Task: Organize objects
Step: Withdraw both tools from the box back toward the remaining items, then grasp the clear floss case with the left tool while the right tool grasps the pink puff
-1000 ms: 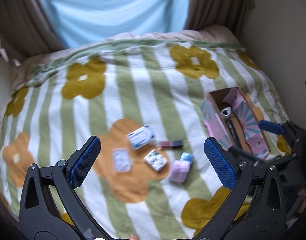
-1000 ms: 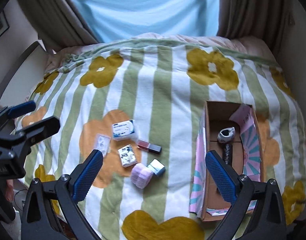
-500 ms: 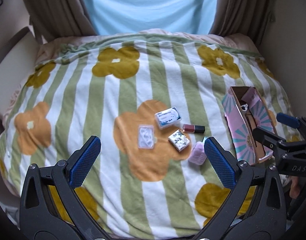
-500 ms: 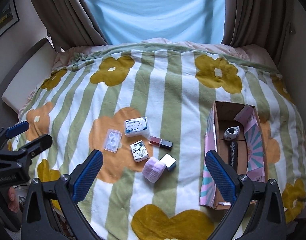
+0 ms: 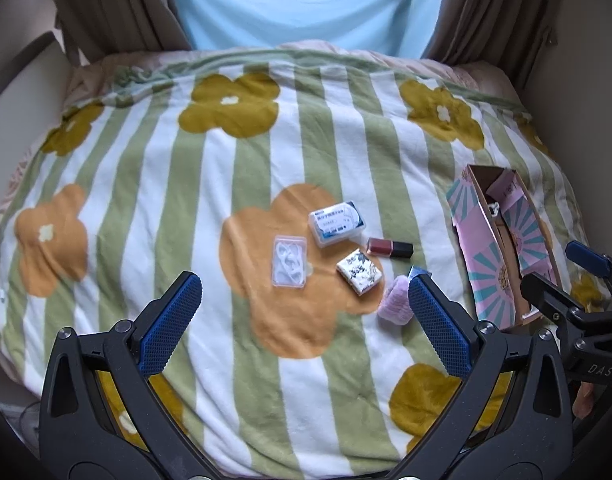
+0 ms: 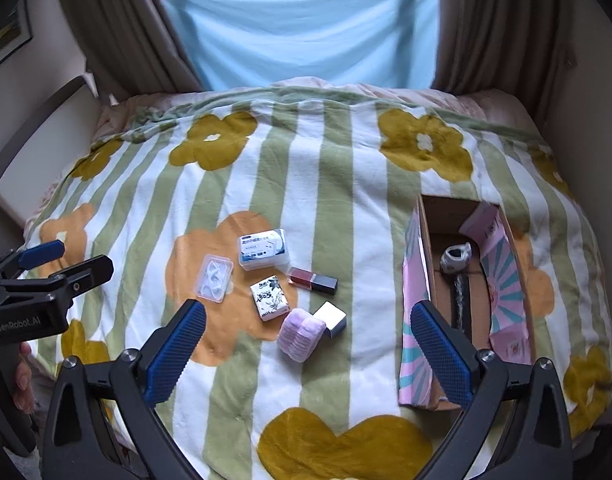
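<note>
Several small items lie on a flowered striped blanket (image 6: 329, 168): a clear case of white pieces (image 6: 214, 283), a blue-and-white box (image 6: 262, 249), a black-and-white patterned box (image 6: 270, 297), a red-and-black lipstick (image 6: 313, 280), a silver cube (image 6: 330, 319) and a lilac fluffy pad (image 6: 300, 334). An open pink cardboard box (image 6: 415, 280) at the right holds a small white object (image 6: 457, 257) and a dark stick (image 6: 461, 300). My left gripper (image 5: 304, 324) and my right gripper (image 6: 307, 354) are open and empty, both above the blanket's near edge.
Brown curtains (image 6: 114, 28) flank a light blue sheet (image 6: 306, 28) behind the bed. A cream wall (image 6: 601, 80) stands at the right and a padded edge (image 6: 38, 152) at the left. The same items show in the left wrist view, with the pink box (image 5: 481, 256) at its right.
Both grippers have drawn back and risen, so more of the bed shows. The left view has swung to the right, centring the items. Nothing on the blanket has moved.
</note>
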A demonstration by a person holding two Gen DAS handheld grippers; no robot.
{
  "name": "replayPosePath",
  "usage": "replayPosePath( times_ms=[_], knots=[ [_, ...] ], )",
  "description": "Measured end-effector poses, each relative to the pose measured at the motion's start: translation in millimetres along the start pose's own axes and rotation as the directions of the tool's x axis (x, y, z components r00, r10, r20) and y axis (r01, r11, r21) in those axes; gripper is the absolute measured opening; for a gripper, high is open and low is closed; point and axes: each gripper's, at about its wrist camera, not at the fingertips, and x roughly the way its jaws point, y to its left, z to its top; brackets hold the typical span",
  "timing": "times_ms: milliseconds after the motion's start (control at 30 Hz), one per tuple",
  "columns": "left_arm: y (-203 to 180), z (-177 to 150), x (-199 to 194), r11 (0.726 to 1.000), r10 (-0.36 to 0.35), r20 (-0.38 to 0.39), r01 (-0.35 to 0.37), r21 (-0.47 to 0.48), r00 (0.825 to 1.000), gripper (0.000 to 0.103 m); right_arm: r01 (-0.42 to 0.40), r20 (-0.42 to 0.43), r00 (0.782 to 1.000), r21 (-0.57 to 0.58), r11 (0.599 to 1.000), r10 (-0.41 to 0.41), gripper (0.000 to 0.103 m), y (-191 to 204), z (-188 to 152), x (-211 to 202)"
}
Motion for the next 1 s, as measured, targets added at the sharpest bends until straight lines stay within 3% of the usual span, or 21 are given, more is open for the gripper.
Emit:
replayPosePath(
  times_ms=[400,767,1000],
  knots=[
    [35.0,-1.6,89.5,0.995,-0.051,-0.086,0.058,0.084,0.995,0.103,0.138,0.006,0.99,0.204,0.969,-0.142,0.102,13.6,-36.8,64.9],
    [35.7,-3.1,191.8,0.979,-0.097,-0.191,0.128,0.158,0.977,0.101,0.227,-0.041,0.973,0.314,0.922,-0.226,0.1,27.8,-68.6,145.6],
    [32.4,-12.2,254.9,0.978,-0.096,-0.257,0.14,0.157,0.962,0.088,0.283,-0.097,0.959,0.414,0.865,-0.267,0.091,24.6,-79.5,189.6]
  ],
)
